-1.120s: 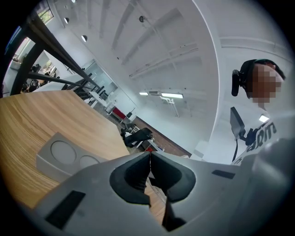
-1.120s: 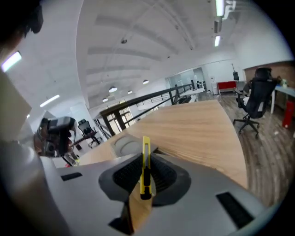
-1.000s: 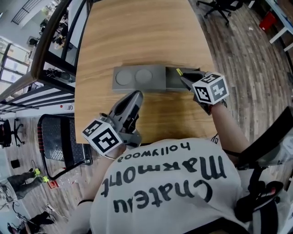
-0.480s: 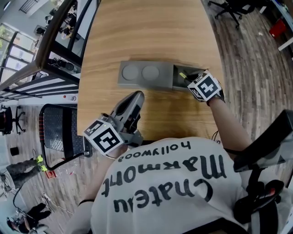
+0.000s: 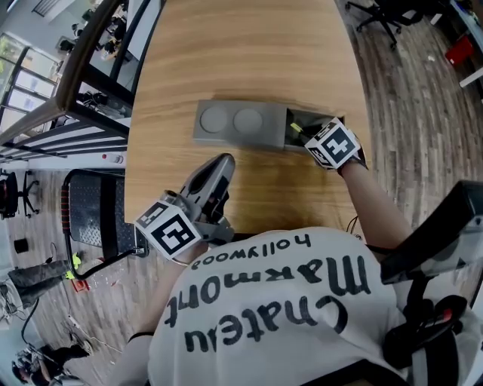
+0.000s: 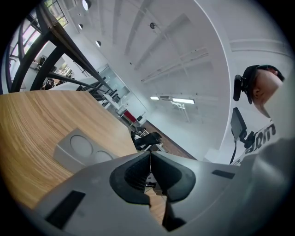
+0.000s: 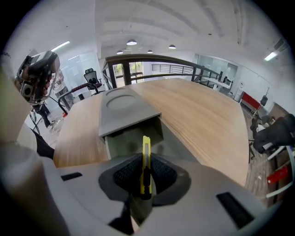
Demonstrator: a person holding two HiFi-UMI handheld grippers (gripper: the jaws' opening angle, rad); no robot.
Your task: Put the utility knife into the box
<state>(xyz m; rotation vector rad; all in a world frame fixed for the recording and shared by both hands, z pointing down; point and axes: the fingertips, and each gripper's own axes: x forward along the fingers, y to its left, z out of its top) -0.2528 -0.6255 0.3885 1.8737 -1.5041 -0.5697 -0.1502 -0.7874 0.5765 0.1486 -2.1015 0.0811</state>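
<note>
A grey box (image 5: 241, 125) lies across the wooden table, its lid with two round recesses slid to the left and its right end open (image 5: 302, 123). My right gripper (image 5: 300, 133) is shut on a yellow utility knife (image 7: 145, 165), which points into the open compartment (image 7: 133, 138). The knife's yellow tip (image 5: 295, 127) shows over the opening in the head view. My left gripper (image 5: 220, 167) hovers near the table's front edge, shut and holding nothing; its jaws (image 6: 150, 173) meet in the left gripper view.
The wooden table (image 5: 241, 53) stretches far beyond the box. A black mesh chair (image 5: 94, 226) stands at the left of the table, railings beyond it. Office chairs (image 5: 377, 11) stand on the plank floor at the upper right.
My right gripper has moved the knife a little left and down over the open end of the box. The left gripper has hardly moved.
</note>
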